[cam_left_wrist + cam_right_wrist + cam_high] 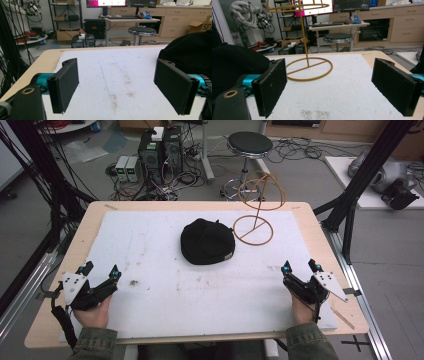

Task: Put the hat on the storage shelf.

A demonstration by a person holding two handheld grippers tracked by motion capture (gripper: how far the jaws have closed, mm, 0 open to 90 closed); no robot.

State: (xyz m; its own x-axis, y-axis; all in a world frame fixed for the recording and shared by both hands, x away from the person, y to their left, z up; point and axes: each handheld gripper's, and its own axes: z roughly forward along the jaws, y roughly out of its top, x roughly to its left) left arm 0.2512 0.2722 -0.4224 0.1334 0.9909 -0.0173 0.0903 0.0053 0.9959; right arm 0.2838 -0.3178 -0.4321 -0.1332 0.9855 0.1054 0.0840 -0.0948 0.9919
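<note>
A black cap lies on the white mat near the table's middle; it also fills the right edge of the left gripper view and the left of the right gripper view. Just right of it stands a thin brass-coloured wire stand with a round base and an upright rod. My left gripper rests near the front left of the mat, open, nothing between its pads. My right gripper rests at the front right, also open and empty, its pads wide apart.
The mat covers most of a wooden table. Faint stains mark the mat. Behind the table are a black stool, computer boxes with tangled cables, and black frame posts at the right.
</note>
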